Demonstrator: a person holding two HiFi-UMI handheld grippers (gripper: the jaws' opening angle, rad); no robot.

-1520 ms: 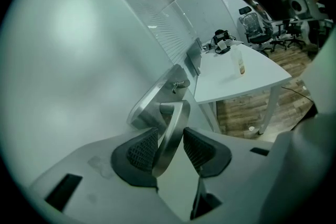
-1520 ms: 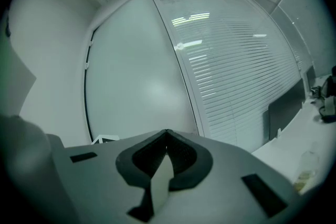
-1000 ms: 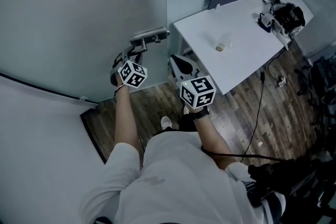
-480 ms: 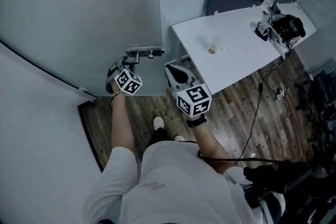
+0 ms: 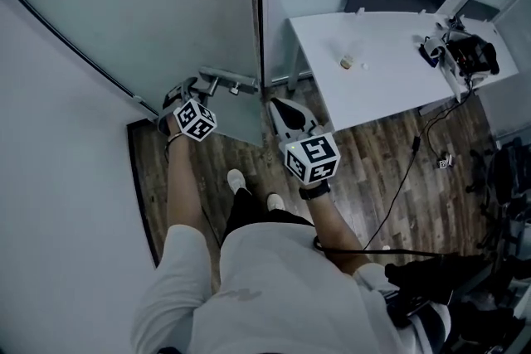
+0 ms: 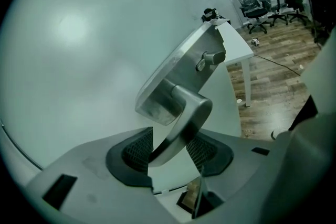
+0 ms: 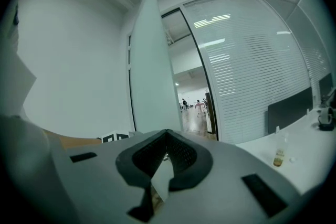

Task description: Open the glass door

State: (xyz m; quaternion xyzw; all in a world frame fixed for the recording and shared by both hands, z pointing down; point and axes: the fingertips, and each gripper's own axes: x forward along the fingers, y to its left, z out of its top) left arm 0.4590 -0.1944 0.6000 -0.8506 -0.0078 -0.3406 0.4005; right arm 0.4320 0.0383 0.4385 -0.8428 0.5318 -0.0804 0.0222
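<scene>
The frosted glass door [image 5: 166, 4] stands swung partly open, its edge [image 7: 152, 71] upright in the right gripper view. Its metal lever handle [image 5: 224, 81] juts from a steel plate. My left gripper [image 5: 199, 87] is at that handle. In the left gripper view the lever [image 6: 184, 113] runs slantwise between the pads and touches both, while the jaws of the left gripper [image 6: 170, 152] are opening. My right gripper [image 5: 284, 110] hangs shut and empty just right of the door's edge, also seen as right gripper [image 7: 167, 147] facing the doorway.
A white table [image 5: 390, 87] stands to the right with a small bottle [image 5: 348, 61] and a black device [image 5: 469, 54] on it. A cable [image 5: 411, 170] trails over the wood floor. A blinded glass wall [image 7: 252, 60] flanks the doorway. Office chairs [image 6: 252, 0] stand far off.
The door has swung further open with my left gripper on its handle. Both grippers have shifted sideways with it, and the door's edge now stands nearly upright in the head view.
</scene>
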